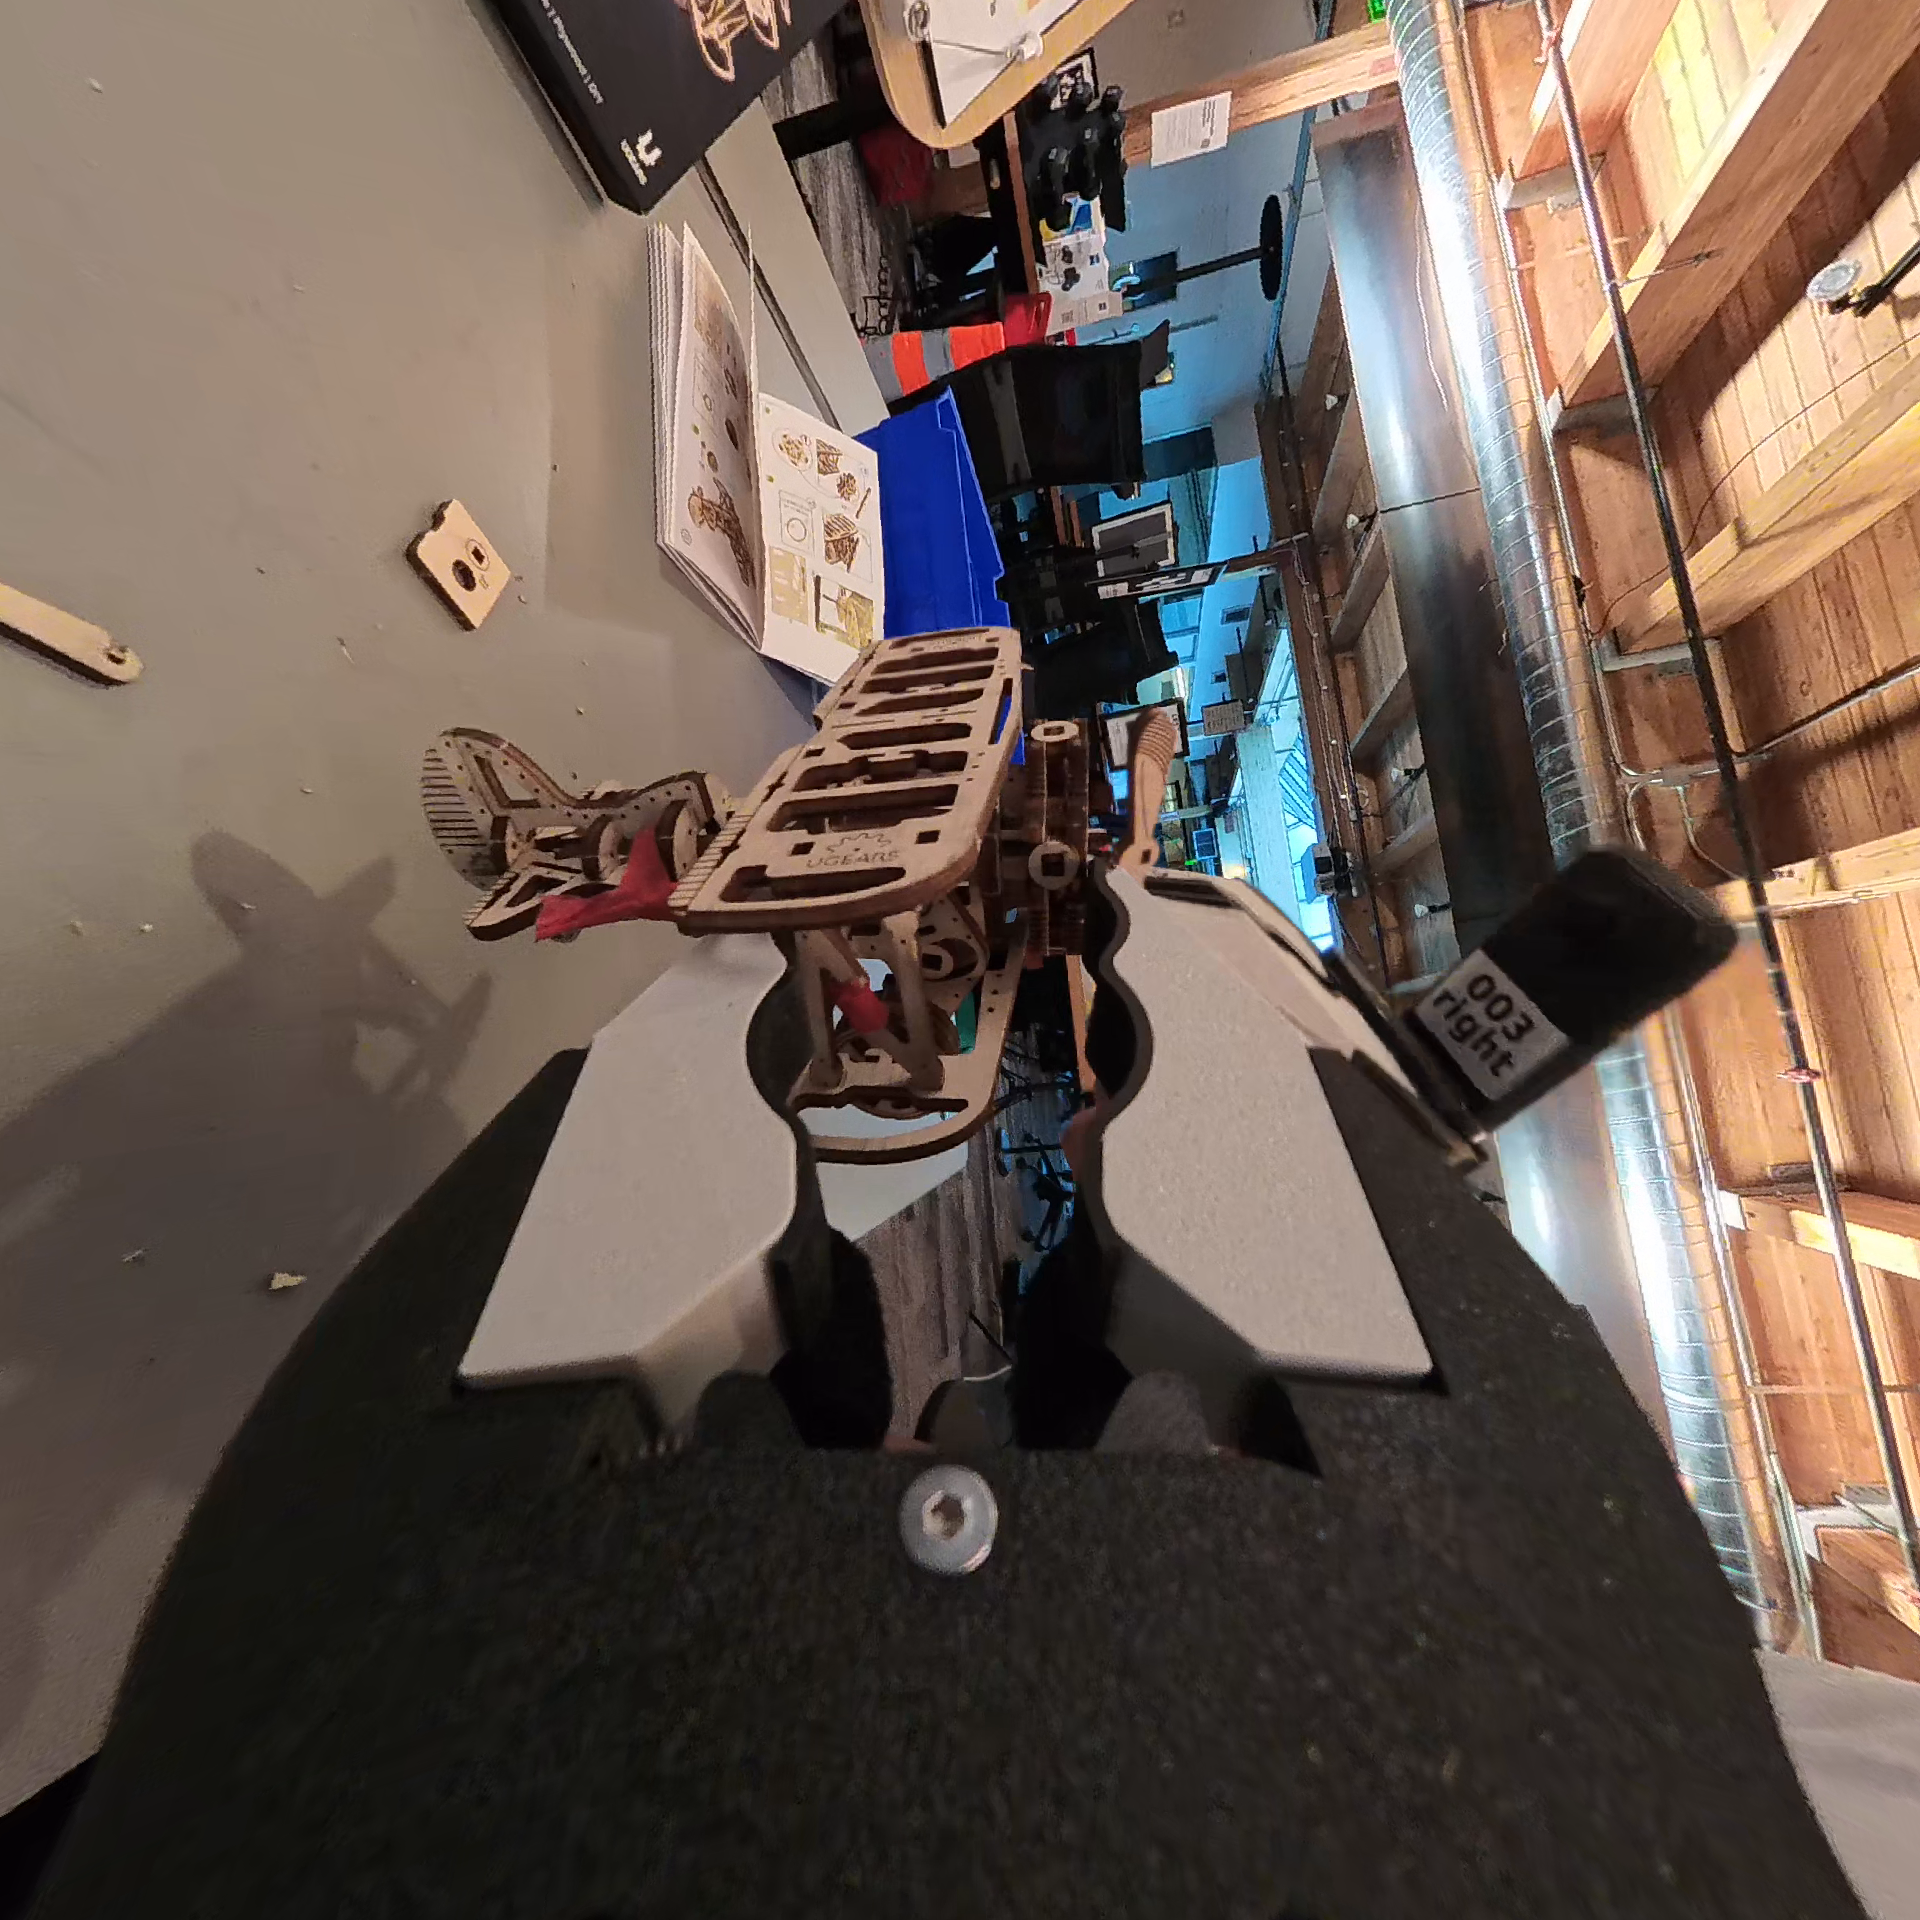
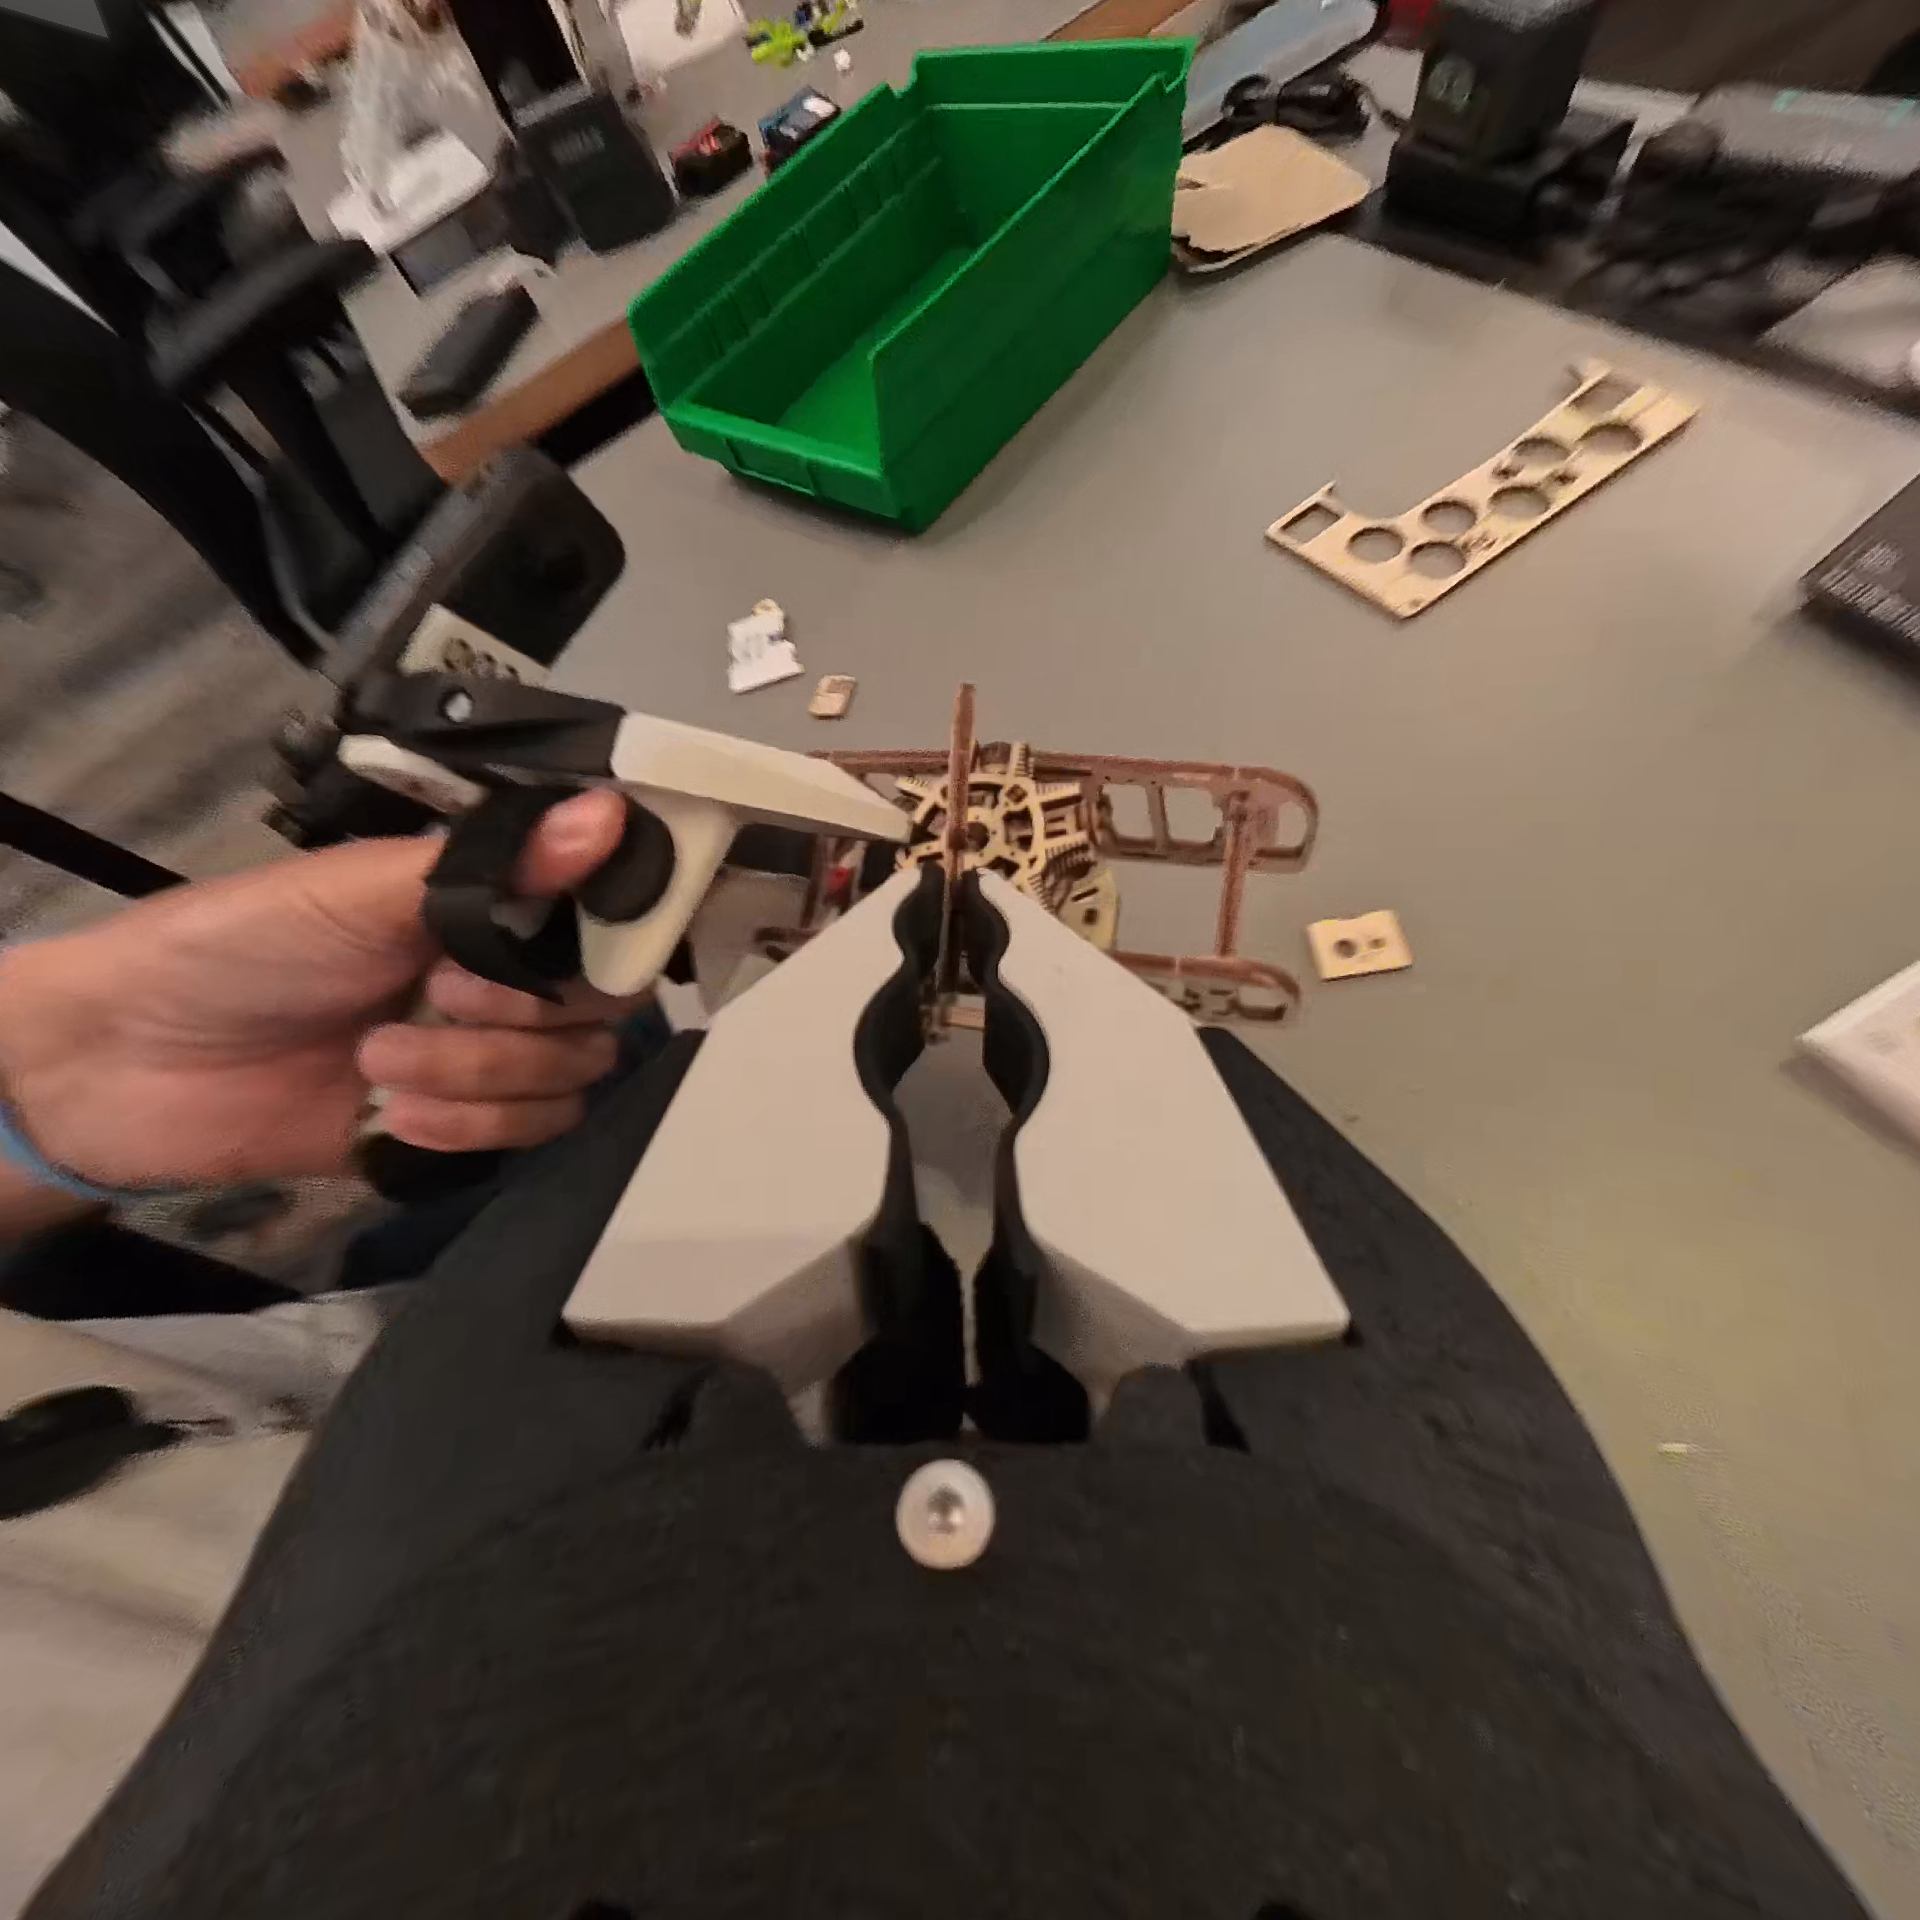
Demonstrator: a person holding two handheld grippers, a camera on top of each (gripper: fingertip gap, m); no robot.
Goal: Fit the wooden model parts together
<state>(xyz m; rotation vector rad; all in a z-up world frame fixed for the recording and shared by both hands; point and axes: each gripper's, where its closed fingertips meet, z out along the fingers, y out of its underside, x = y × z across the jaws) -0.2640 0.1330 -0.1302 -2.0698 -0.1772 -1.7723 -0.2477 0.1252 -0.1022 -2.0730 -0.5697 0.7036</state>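
Left gripper (image 1: 940, 1018) clamps the plane (image 1: 831, 862) steady. At twelve o'clock, right gripper (image 2: 948, 883), nearly closed, pinches the propeller (image 2: 960, 769), probably seating it.

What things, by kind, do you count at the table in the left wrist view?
Wooden model: 1
Propeller: 1
Loose wooden pieces: 2, a square plate and a strip
Booklet: 1
Black box: 1
Blue bin: 1
Total: 7
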